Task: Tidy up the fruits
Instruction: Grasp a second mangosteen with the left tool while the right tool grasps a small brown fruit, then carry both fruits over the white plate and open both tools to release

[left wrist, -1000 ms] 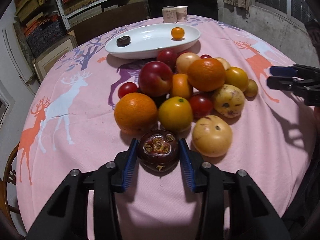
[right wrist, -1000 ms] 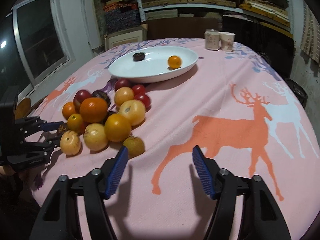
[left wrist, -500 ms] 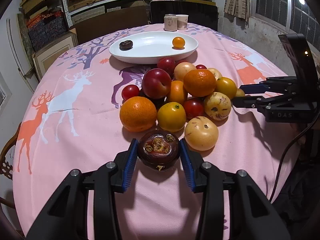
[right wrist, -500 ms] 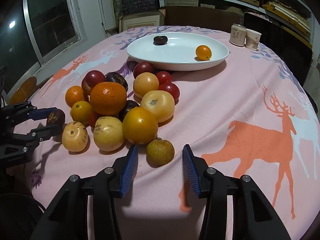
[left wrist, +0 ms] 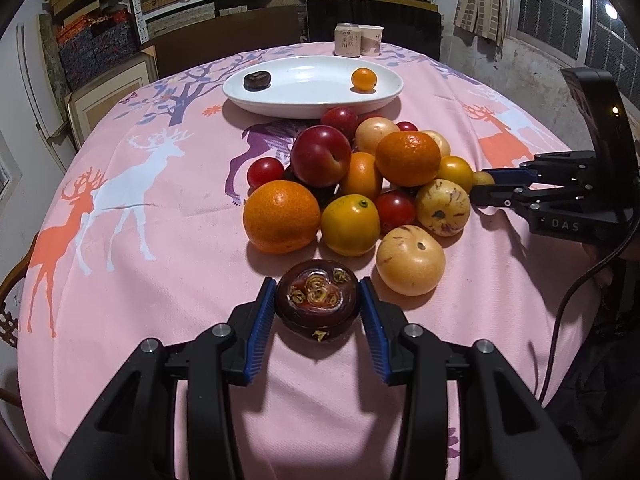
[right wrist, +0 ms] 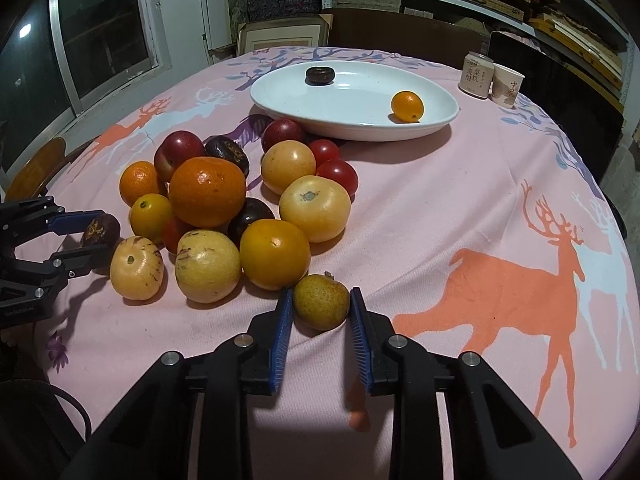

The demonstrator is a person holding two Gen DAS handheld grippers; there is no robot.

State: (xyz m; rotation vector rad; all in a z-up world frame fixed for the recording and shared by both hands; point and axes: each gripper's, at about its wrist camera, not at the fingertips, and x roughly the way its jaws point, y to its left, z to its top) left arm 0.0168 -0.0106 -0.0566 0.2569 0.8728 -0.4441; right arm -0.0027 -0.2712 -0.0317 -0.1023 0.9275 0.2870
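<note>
Blue pads of my left gripper (left wrist: 318, 320) are clamped on the dark mangosteen (left wrist: 317, 305) at the near edge of the fruit pile (left wrist: 356, 184). My right gripper (right wrist: 320, 322) is closed on the small green-yellow fruit (right wrist: 321, 301) at the pile's right near corner. Both fruits sit square between my jaws, still on the pink cloth (left wrist: 160, 240). The white plate (left wrist: 312, 102) lies straight beyond the pile, far side, so I judge each carry must rise over the heap.
</note>
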